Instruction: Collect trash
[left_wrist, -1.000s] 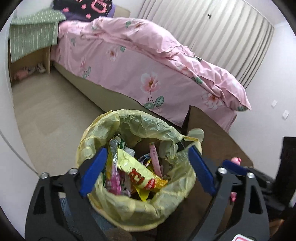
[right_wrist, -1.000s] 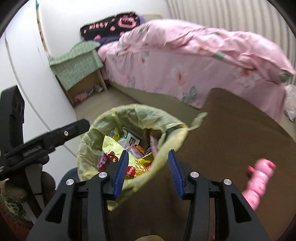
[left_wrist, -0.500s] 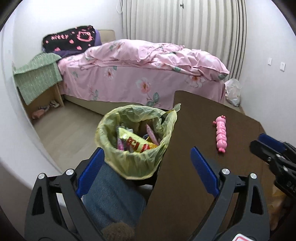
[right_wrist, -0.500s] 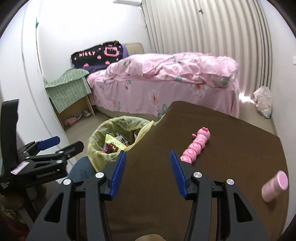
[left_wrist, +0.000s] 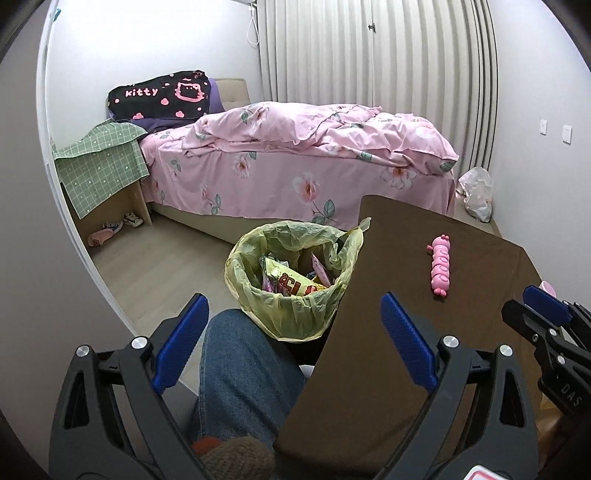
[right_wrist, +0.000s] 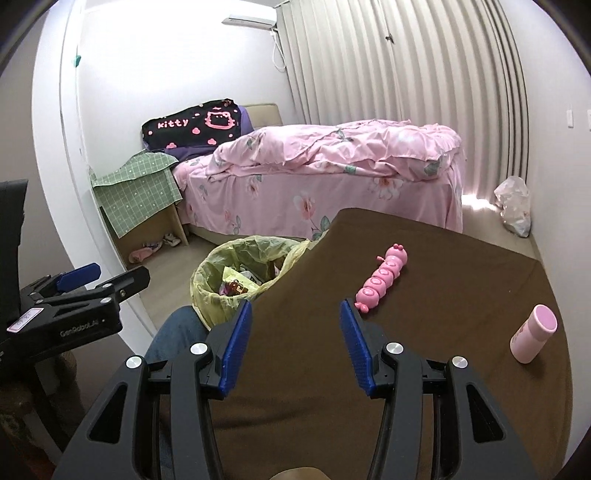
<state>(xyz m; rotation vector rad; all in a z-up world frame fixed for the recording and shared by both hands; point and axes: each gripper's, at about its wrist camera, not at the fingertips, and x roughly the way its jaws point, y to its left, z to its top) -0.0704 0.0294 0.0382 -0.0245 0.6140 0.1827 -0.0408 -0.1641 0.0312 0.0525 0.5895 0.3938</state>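
Observation:
A trash bin lined with a yellow-green bag (left_wrist: 291, 310) stands on the floor at the left edge of the brown table (left_wrist: 424, 280). It holds several snack wrappers (left_wrist: 295, 284). It also shows in the right wrist view (right_wrist: 218, 291). My left gripper (left_wrist: 291, 343) is open and empty, held back above my knee and the table edge. My right gripper (right_wrist: 293, 343) is open and empty above the table's near part. Each gripper shows at the edge of the other's view.
A pink caterpillar toy (right_wrist: 382, 277) and a pink bottle (right_wrist: 532, 334) lie on the table. A pink bed (left_wrist: 295, 166) stands behind the bin. A stool under a green cloth (left_wrist: 103, 166) is by the left wall. A white plastic bag (left_wrist: 476, 192) lies on the far floor.
Both grippers have pulled back and up from just over the bin. The bin now sits farther away, and the table, toy and bottle have come into view. Both stayed open.

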